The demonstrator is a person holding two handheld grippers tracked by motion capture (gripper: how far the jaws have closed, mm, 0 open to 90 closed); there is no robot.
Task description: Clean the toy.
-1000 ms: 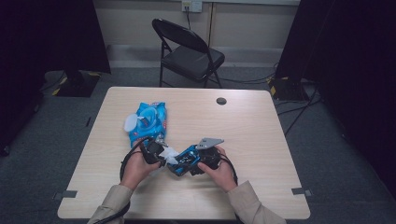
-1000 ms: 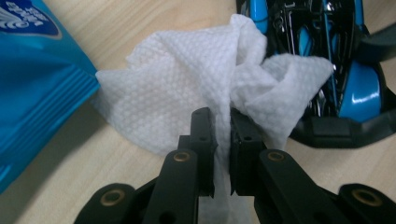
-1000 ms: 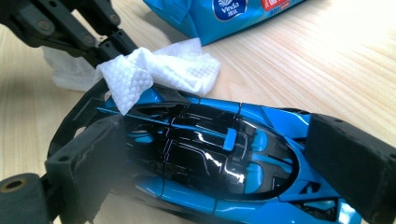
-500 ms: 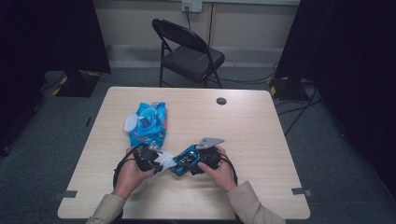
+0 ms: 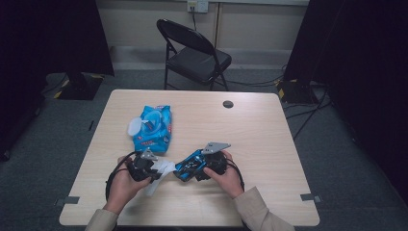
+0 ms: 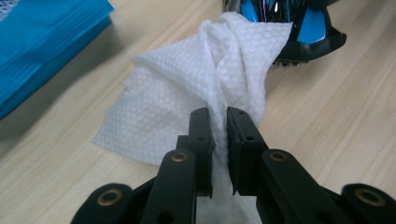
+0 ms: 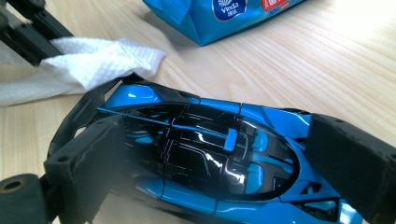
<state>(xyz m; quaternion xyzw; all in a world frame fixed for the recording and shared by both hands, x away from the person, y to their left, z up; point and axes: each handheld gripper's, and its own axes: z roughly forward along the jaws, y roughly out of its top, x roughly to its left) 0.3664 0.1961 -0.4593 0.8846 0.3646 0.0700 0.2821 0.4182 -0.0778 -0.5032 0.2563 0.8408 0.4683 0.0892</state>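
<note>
A blue and black toy car (image 5: 189, 165) (image 7: 210, 154) lies on the table near the front edge, and my right gripper (image 5: 196, 169) (image 7: 219, 158) is shut on its two sides. A white textured wipe (image 5: 161, 169) (image 6: 205, 79) (image 7: 93, 60) is pinched in my left gripper (image 5: 153, 169) (image 6: 219, 122), which is shut on it. The wipe's far end rests against the car's end (image 6: 299, 28). The left gripper's black jaws also show at the top left of the right gripper view.
A blue pack of wet wipes (image 5: 154, 126) (image 6: 37, 42) (image 7: 219, 14) with its lid flipped open lies just beyond the left gripper. A small dark round cap (image 5: 228, 104) sits at the table's far side. A black folding chair (image 5: 192, 53) stands behind the table (image 5: 269, 144).
The left gripper with the wipe has drawn slightly back toward the front left, and the wipe now trails lower along the car's end. The right gripper holds the car in place.
</note>
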